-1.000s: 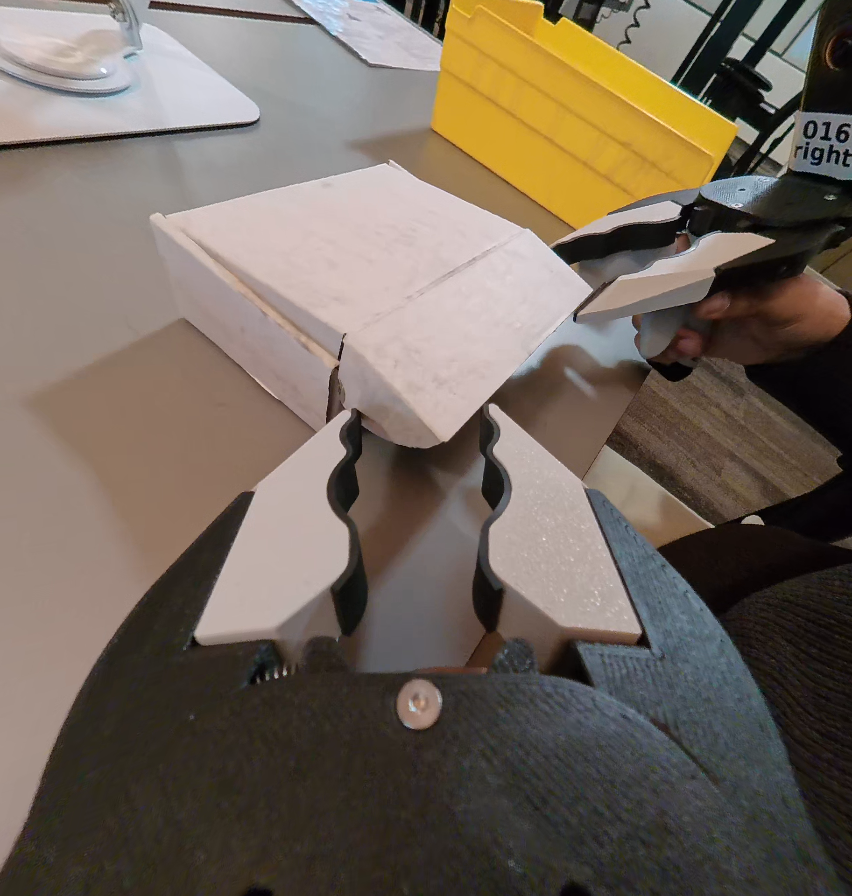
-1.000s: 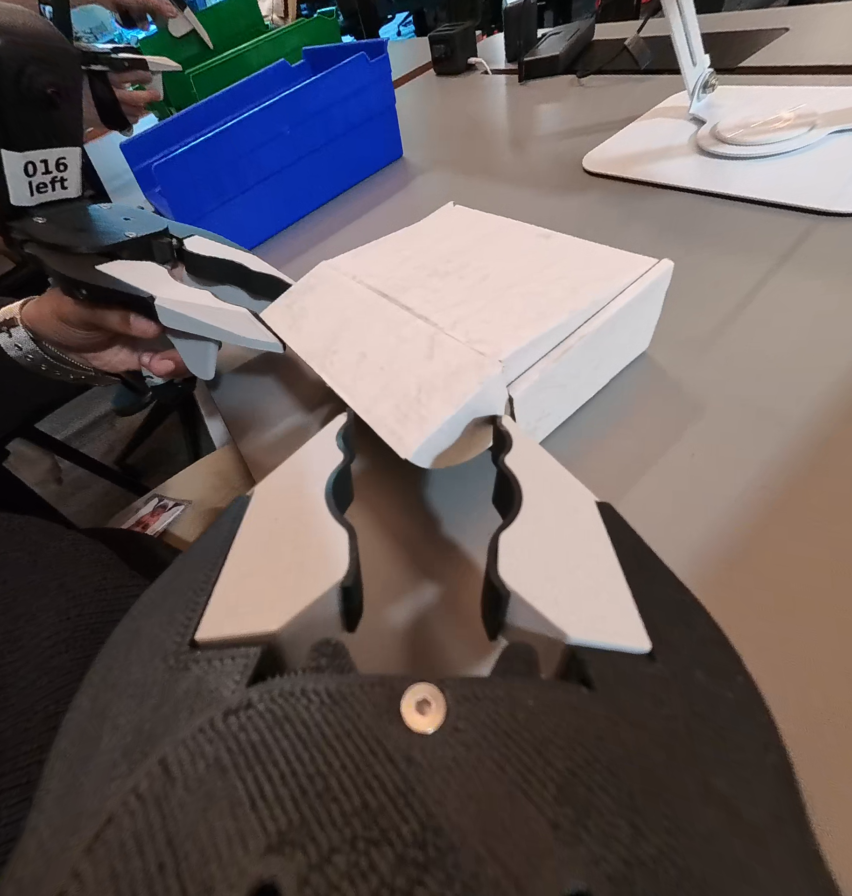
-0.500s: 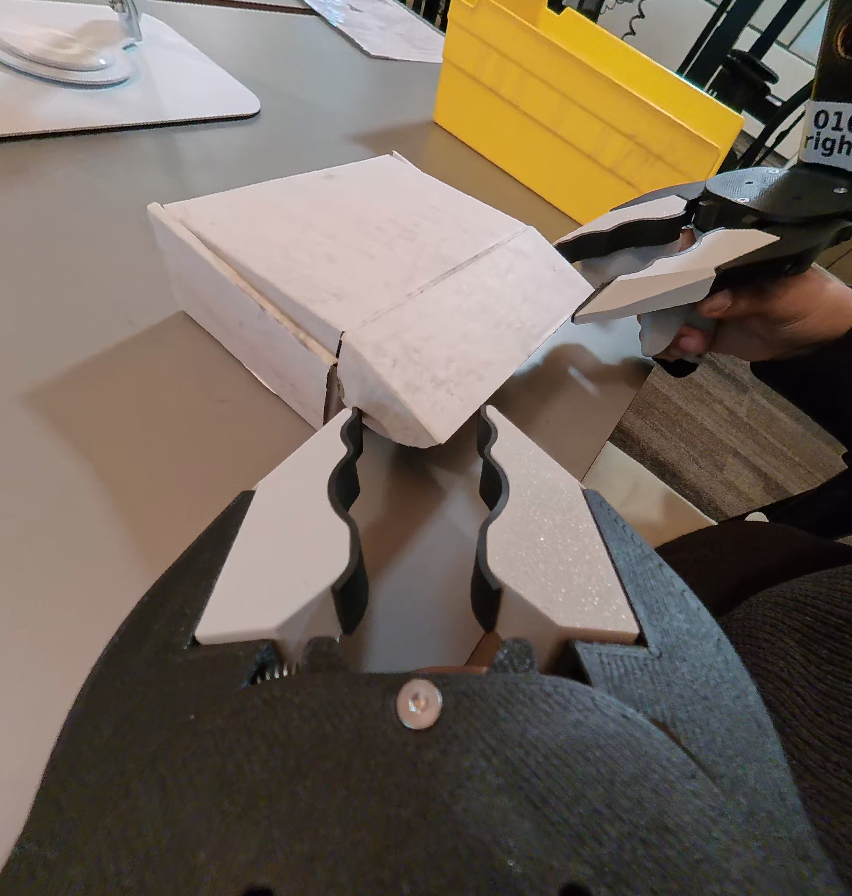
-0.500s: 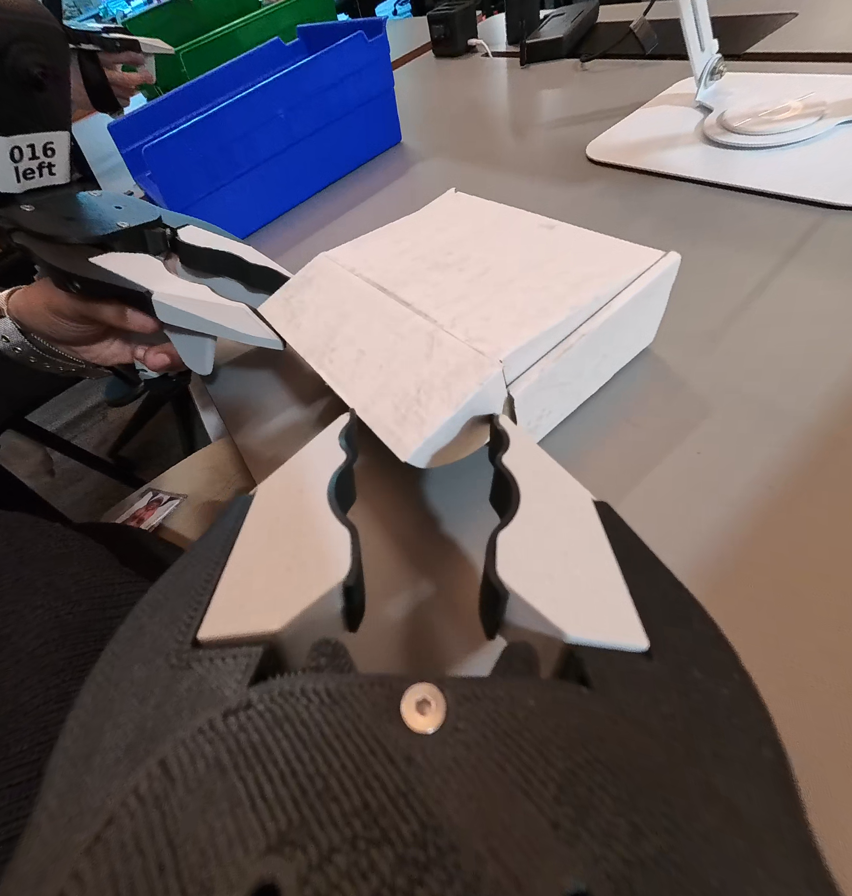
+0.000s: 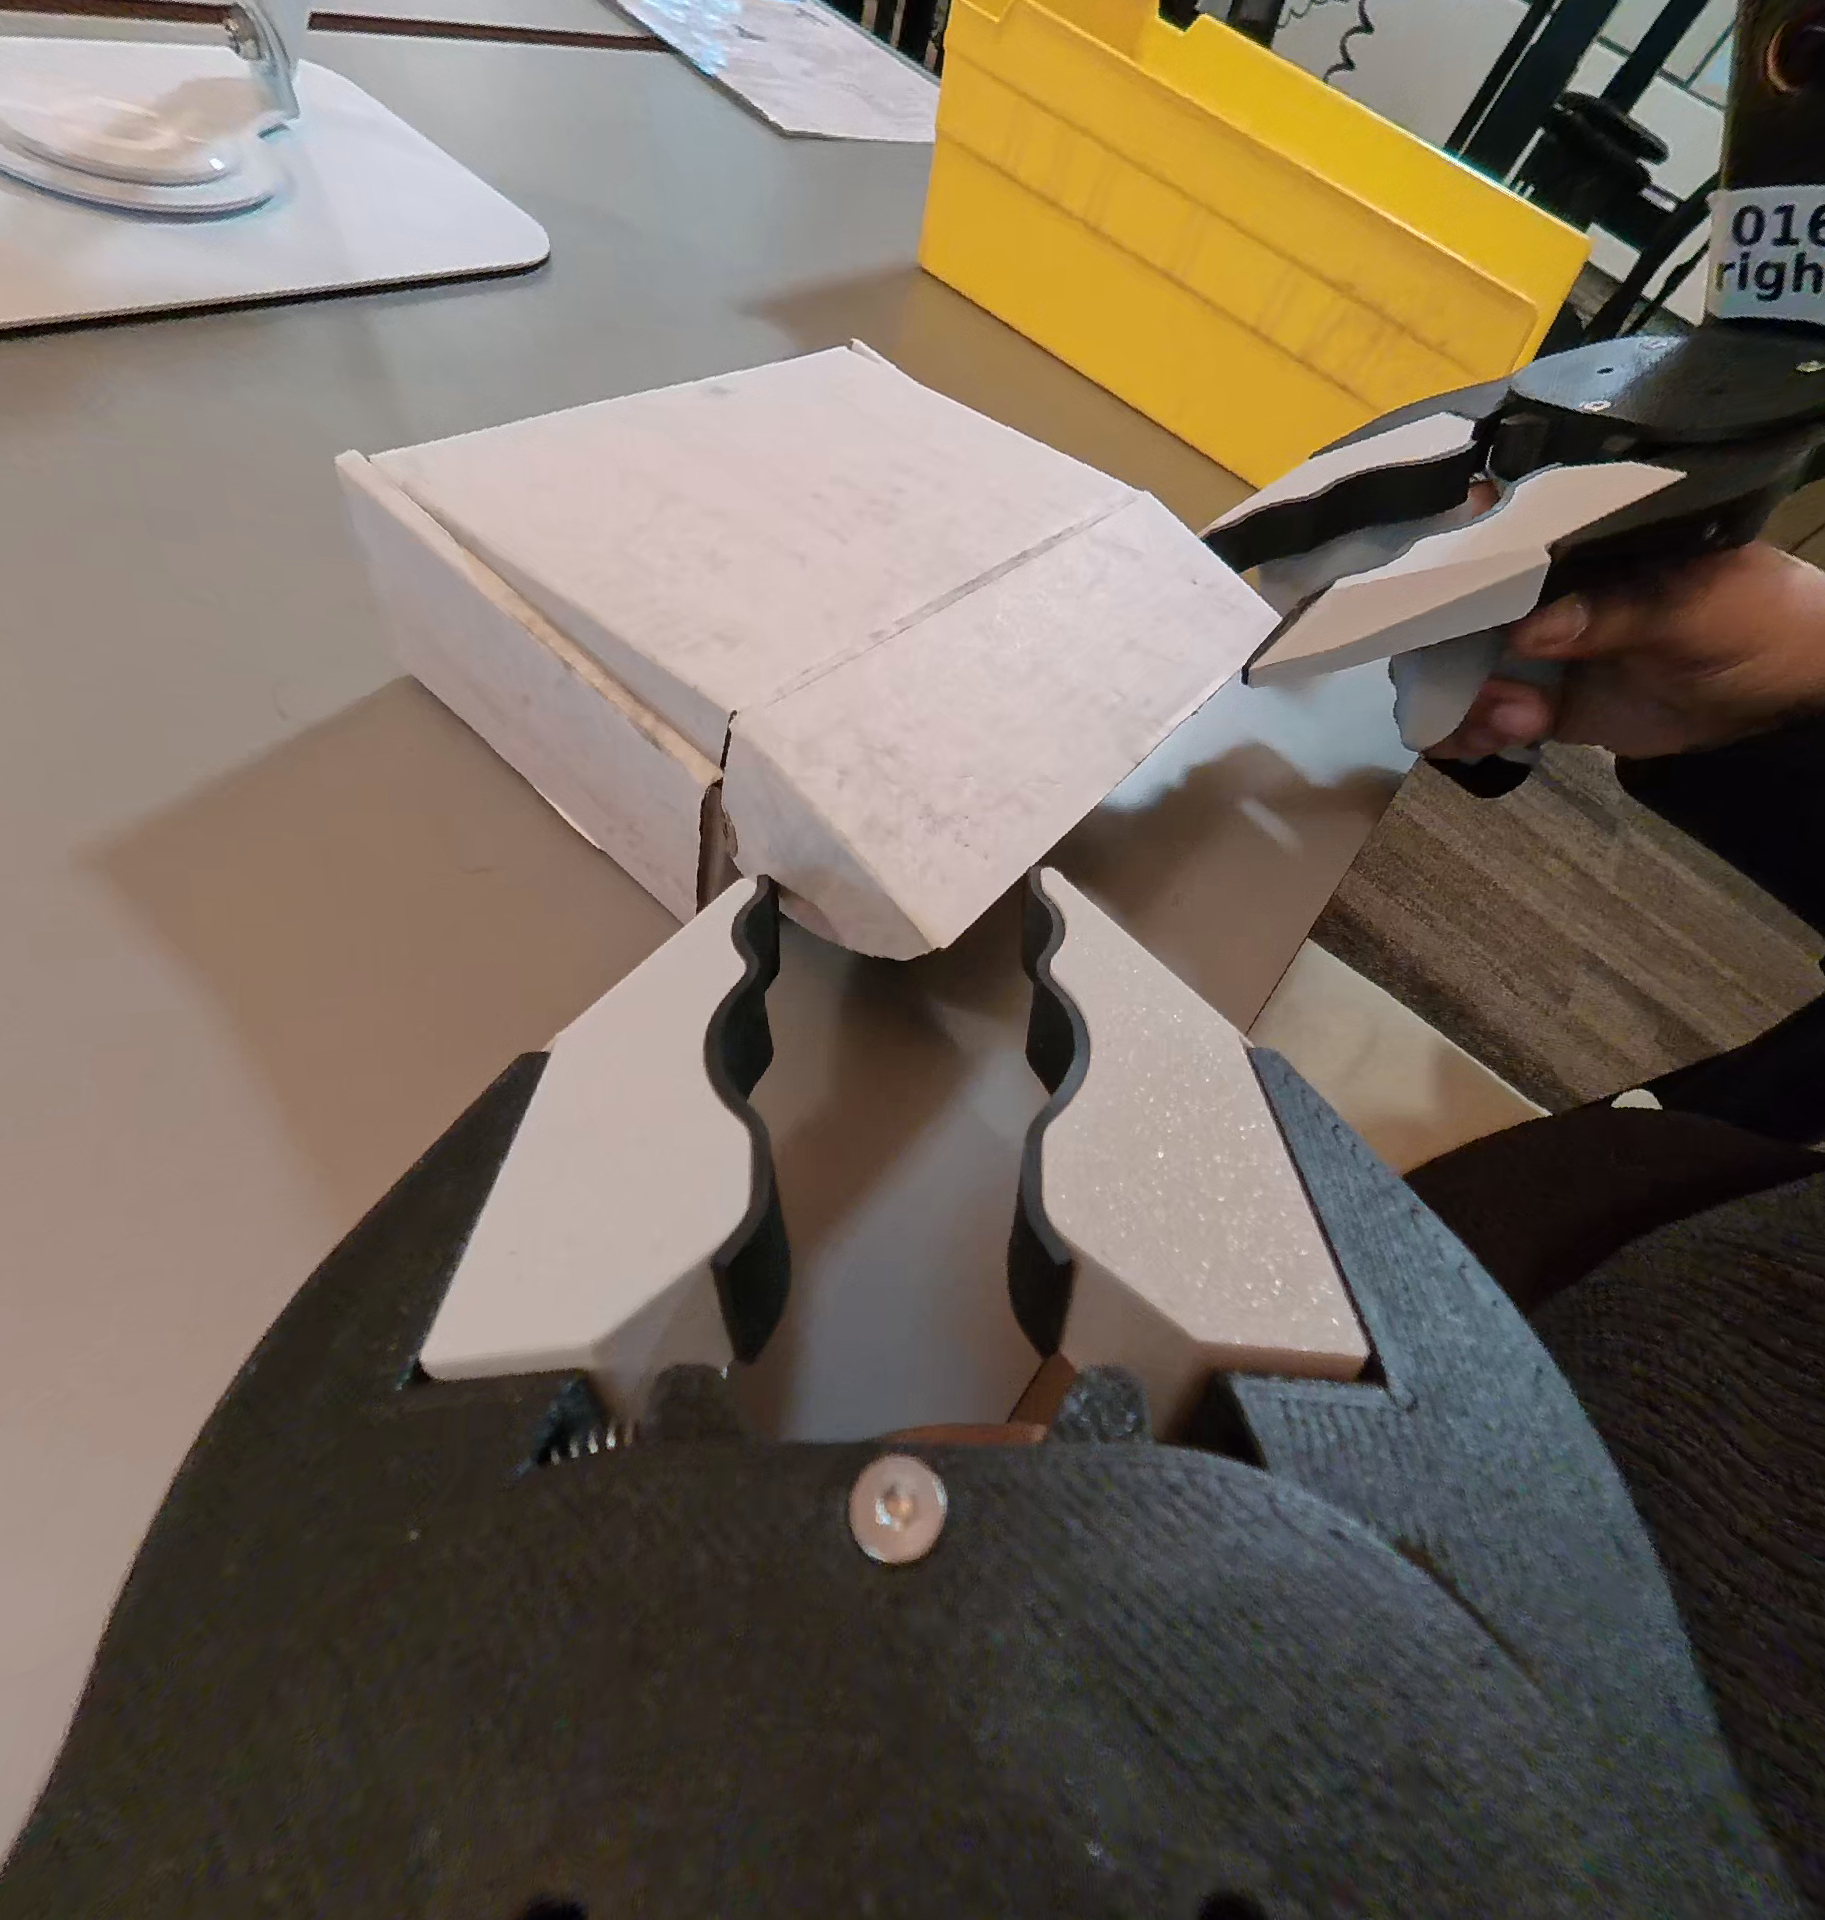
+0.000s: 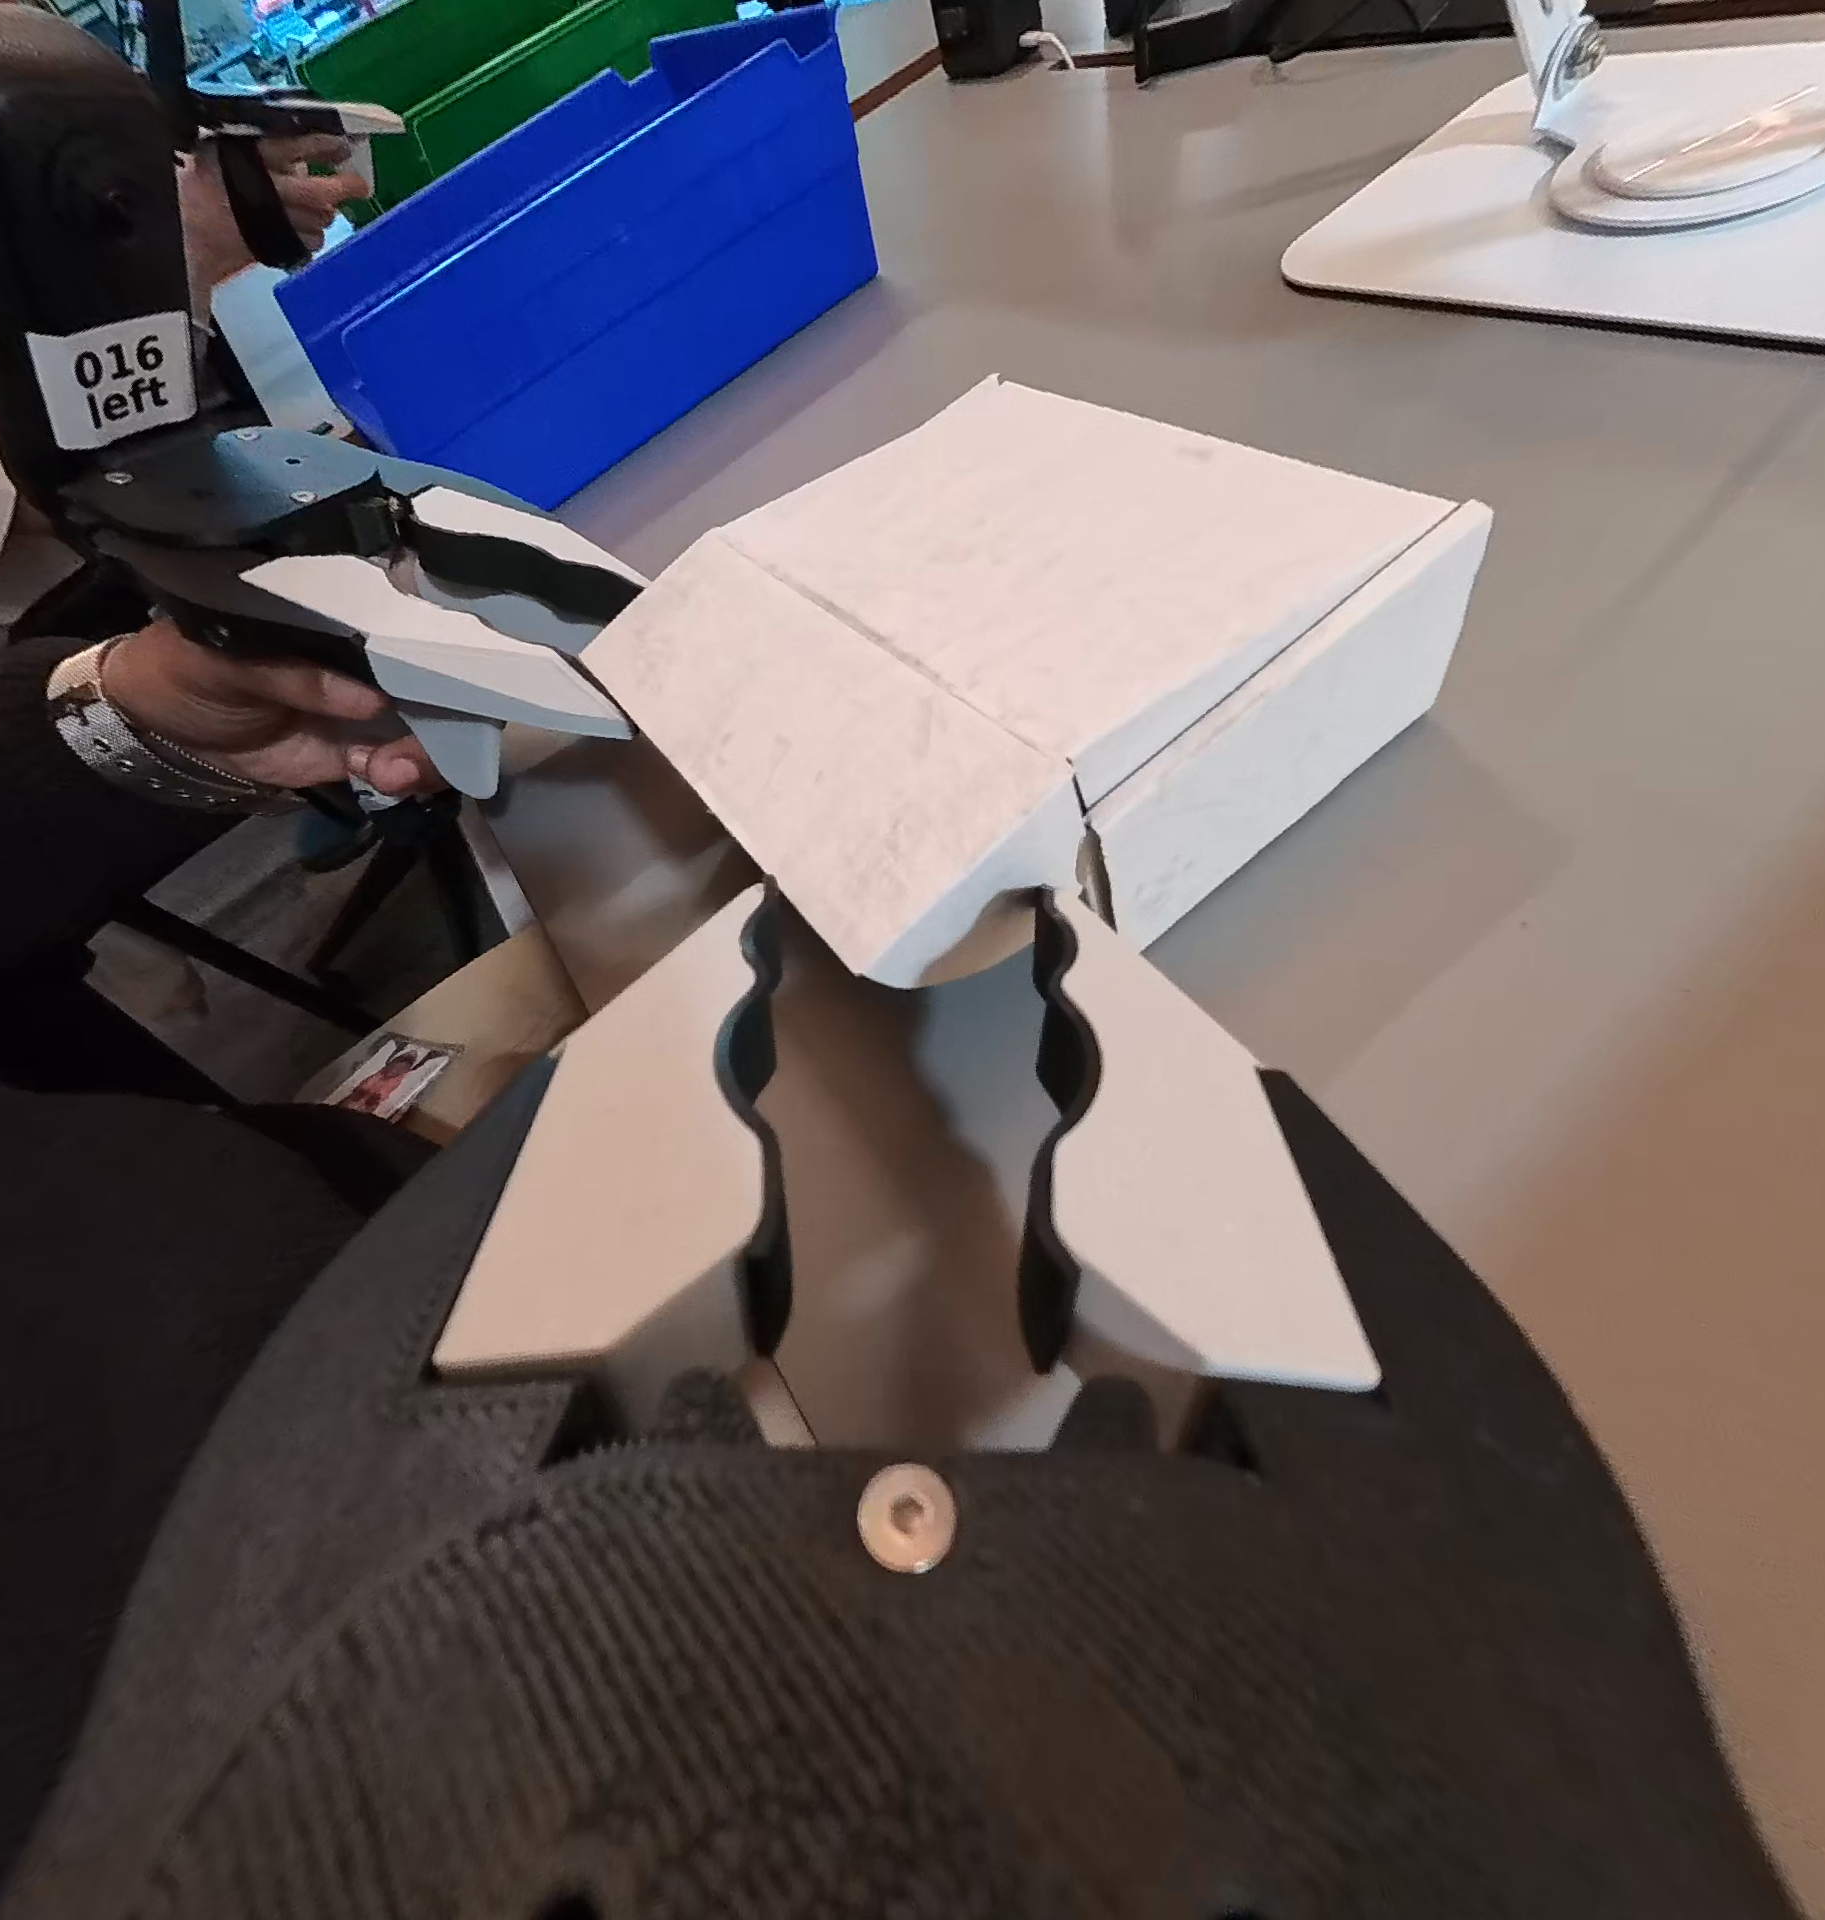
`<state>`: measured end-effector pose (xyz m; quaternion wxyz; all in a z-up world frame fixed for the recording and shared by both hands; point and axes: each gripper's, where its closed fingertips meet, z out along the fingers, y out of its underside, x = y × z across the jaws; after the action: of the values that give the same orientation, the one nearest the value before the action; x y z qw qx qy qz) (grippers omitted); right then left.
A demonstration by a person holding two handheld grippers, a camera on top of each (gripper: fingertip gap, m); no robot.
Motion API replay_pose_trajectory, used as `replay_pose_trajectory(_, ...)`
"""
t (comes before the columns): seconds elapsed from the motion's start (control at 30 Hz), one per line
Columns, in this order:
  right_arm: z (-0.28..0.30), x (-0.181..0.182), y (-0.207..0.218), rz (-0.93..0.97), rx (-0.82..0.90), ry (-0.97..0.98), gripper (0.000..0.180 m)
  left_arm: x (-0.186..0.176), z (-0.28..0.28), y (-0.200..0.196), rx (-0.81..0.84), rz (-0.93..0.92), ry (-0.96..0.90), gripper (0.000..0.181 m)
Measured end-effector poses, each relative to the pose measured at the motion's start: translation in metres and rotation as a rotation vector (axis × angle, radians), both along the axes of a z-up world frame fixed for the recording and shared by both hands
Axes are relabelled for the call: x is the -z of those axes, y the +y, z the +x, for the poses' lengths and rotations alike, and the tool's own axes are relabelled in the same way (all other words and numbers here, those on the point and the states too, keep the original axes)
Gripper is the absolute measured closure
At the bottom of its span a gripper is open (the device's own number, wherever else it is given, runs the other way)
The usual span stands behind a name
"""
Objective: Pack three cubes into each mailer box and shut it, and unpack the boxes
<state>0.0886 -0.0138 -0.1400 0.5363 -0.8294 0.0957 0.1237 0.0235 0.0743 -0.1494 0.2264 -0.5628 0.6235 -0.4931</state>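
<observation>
Left wrist view: grey tabletop (image 5: 160, 644) carrying, near its front edge, the white corrugated-cardboard mailer box (image 5: 742, 561), lid lowered over the tray but not locked, its front tuck flap (image 5: 949, 748) slanting outward over the table edge instead of sitting inside the front wall. Behind the box stands a yellow plastic bin (image 5: 1230, 260); the right wrist view shows a blue plastic bin (image 6: 596, 291) and a green one (image 6: 492, 62) beyond it (no cubes are visible in either view, so the contents of the box cannot be told). Left gripper (image 5: 897, 914), jaws parted, is poised at one lower corner of the flap, the corner lying between its fingertips without being pinched; right gripper (image 6: 903, 920), likewise released, brackets the opposite corner in the same way. Step in hand, as judged: closing the box, at the tucking of the front flap. The next move calls for both grippers to press or pinch the flap corners together, fold the flap down along its crease and guide its edge into the slot behind the front wall, evenly on both sides, lest the flap buckle or the light box slide back.
</observation>
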Motion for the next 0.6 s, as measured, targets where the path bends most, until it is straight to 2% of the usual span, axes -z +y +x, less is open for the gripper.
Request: replay_pose_trajectory(0.6, 0.003, 0.011, 0.001, -0.049, 0.007, -0.050, 0.134, 0.011, 0.003, 0.001, -0.028, 0.061, 0.035, 0.138)
